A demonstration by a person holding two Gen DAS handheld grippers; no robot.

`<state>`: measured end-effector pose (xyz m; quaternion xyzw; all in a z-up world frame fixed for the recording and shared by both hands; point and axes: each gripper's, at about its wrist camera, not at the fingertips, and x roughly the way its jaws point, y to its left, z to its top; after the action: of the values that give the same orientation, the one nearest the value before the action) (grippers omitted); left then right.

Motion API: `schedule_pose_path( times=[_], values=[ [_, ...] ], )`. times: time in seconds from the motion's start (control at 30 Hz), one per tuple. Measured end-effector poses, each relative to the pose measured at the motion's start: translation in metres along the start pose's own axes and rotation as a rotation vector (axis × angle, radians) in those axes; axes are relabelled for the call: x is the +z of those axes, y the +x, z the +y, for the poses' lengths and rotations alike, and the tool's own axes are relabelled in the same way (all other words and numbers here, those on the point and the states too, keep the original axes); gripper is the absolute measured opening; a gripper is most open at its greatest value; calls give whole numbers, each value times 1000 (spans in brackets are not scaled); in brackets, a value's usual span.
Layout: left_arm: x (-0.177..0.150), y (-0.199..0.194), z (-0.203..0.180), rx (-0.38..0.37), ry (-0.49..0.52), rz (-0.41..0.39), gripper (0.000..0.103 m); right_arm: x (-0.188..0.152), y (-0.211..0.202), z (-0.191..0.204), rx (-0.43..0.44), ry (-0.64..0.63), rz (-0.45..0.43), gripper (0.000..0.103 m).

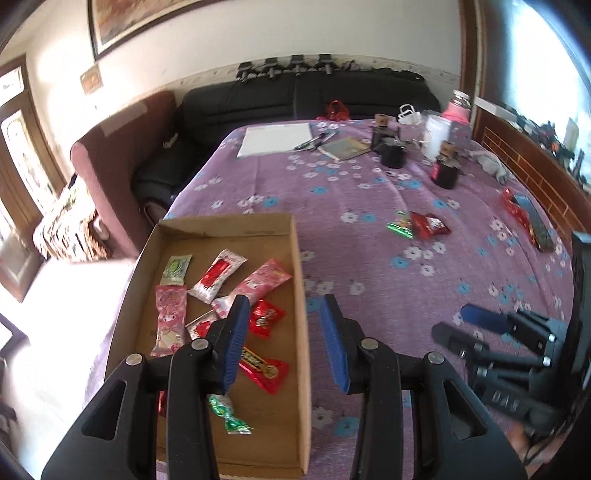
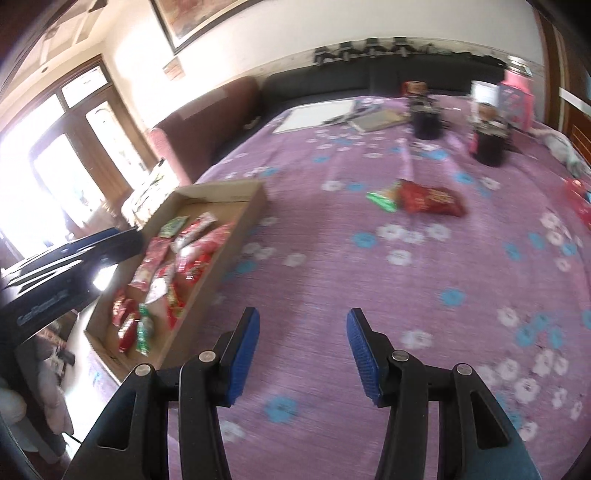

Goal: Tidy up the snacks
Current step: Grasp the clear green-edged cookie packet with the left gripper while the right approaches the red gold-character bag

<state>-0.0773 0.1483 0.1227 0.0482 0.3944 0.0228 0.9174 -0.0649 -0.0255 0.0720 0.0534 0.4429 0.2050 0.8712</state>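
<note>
Both your claws are wide open and hold nothing — left claw [image 1: 284,339] over the cardboard tray [image 1: 301,280], right claw [image 2: 303,354] over the worktop [image 2: 424,295]. The red snack pack [image 2: 428,199] lies ahead, well apart. It looks light, soft and crinkly — pinch its flat middle gently.

Home living room: black sofa [image 1: 303,99], framed painting [image 1: 122,22], flowered tablecloth [image 1: 369,236].

My left wrist view looks down, close over the cardboard box [image 1: 236,236] at the table's [image 1: 369,258] near-left. My right view faces across the table. Both share the box and far clutter.
</note>
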Motion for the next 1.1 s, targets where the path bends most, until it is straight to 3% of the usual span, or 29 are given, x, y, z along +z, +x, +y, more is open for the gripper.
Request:
schedule_pose_path(
  times=[0.23,0.53,0.83,1.1],
  values=[
    [4,6,-31,16,73,-1,38,5,-7,-44,-36,82,-19,51],
    [10,25,-42,9,90,37,38,23,2,-82,-68,139,-25,51],
    [17,45,-38,-136,16,122,37,53,18,-126,-138,202,-31,52],
    [27,59,-31,-211,-72,151,37,105,71,-140,-195,219,-7,52]
  ],
)
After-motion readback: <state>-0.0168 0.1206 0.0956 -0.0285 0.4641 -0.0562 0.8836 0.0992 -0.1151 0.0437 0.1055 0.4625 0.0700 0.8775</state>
